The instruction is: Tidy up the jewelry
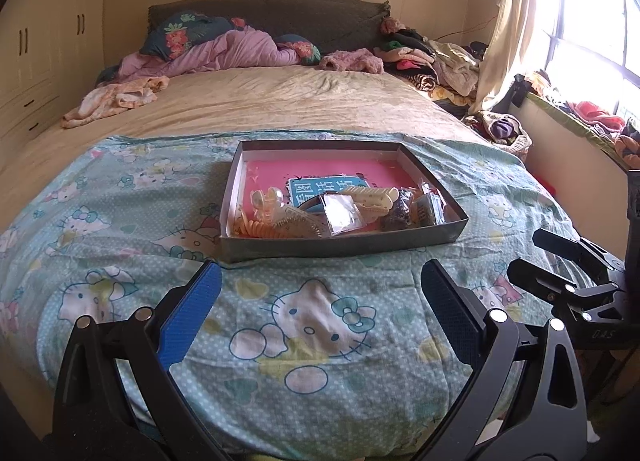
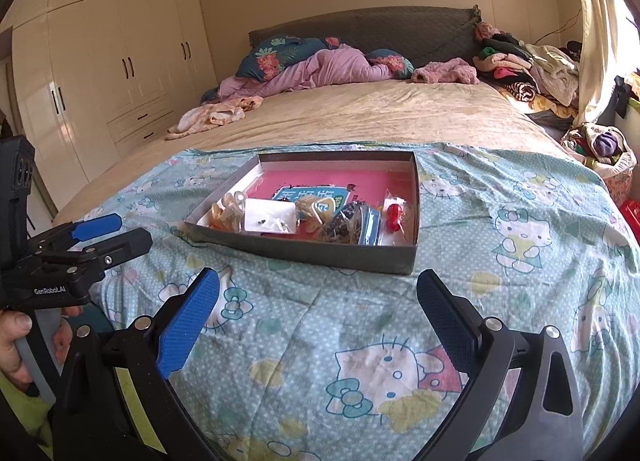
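Black gripper [image 2: 318, 285] frames, blue textured finger pads [image 2: 188, 325], silver rivets, white "GenRobot.AI" lettering, bare-skinned hand [image 2: 16, 345]

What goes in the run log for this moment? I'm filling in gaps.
stage: pre-grasp | left gripper: open, empty | right gripper: open, empty | tray: on bedspread, hair accessories clustered at near side

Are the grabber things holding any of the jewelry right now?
No. The left gripper and right gripper both have their jaws wide apart with nothing between them, short of the box where the jewelry lies.
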Action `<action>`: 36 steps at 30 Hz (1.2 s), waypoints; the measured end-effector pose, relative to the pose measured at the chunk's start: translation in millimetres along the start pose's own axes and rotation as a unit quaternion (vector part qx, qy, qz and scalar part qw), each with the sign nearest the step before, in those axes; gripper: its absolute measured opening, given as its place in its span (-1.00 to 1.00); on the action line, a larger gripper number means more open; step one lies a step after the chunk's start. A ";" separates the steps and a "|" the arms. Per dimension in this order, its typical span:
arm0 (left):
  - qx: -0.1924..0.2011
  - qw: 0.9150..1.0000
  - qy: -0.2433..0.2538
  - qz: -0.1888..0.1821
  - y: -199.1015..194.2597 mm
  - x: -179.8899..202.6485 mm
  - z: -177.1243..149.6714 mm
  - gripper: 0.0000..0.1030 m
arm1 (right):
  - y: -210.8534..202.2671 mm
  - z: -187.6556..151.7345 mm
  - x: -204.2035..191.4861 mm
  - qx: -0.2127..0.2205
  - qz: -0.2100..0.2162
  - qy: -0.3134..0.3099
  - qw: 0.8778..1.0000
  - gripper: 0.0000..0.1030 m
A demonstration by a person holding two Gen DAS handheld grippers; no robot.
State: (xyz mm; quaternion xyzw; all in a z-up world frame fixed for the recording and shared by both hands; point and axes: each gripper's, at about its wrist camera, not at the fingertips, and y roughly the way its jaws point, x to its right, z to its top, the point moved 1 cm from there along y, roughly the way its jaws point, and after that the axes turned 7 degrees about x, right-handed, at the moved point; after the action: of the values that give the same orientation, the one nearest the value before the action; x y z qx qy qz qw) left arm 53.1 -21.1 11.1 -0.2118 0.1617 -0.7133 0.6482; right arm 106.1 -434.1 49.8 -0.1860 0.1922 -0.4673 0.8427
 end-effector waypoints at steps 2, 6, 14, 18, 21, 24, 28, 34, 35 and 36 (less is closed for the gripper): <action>-0.001 1.000 0.001 0.000 -1.1 0.4 -1.7 0.81 | 0.1 -3.8 0.0 -0.007 0.000 0.005 1.000 0.91; -0.001 1.000 -0.001 0.000 -2.7 0.8 -4.1 0.81 | 0.5 -9.7 -4.1 -0.015 0.002 0.001 1.000 0.91; -0.005 1.000 -0.004 0.004 -5.2 0.7 -7.5 0.81 | -2.3 -9.2 -2.8 -0.010 -0.001 0.005 1.000 0.91; -0.006 1.000 -0.003 0.006 -6.3 1.1 -8.5 0.81 | -2.8 -9.2 -1.4 -0.011 -0.002 0.007 1.000 0.91; -0.006 1.000 -0.002 0.007 -7.3 1.4 -9.6 0.81 | -3.1 -9.6 -2.0 -0.012 0.000 0.007 1.000 0.91; -0.007 1.000 -0.003 0.006 -6.8 1.1 -9.4 0.81 | -2.9 -10.4 -3.3 -0.014 0.002 0.005 1.000 0.91; -0.007 1.000 -0.003 0.007 -7.3 1.1 -10.3 0.81 | -1.7 -11.9 -5.2 -0.019 0.004 0.004 1.000 0.91; -0.007 1.000 -0.003 0.007 -7.3 0.7 -10.6 0.81 | -1.7 -12.1 -5.9 -0.019 0.005 0.004 1.000 0.91; -0.007 1.000 -0.003 0.007 -7.9 0.8 -10.9 0.81 | -1.6 -12.1 -6.1 -0.019 0.005 0.003 1.000 0.91; -0.006 1.000 -0.003 0.007 -8.1 0.7 -11.0 0.81 | -1.8 -12.1 -6.1 -0.019 0.004 0.003 1.000 0.91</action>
State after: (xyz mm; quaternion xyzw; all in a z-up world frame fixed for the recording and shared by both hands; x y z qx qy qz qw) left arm 40.5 -21.4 5.9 -0.2170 0.1658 -0.7069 0.6525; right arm 95.8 -431.4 41.2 -0.1993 0.2047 -0.4606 0.8404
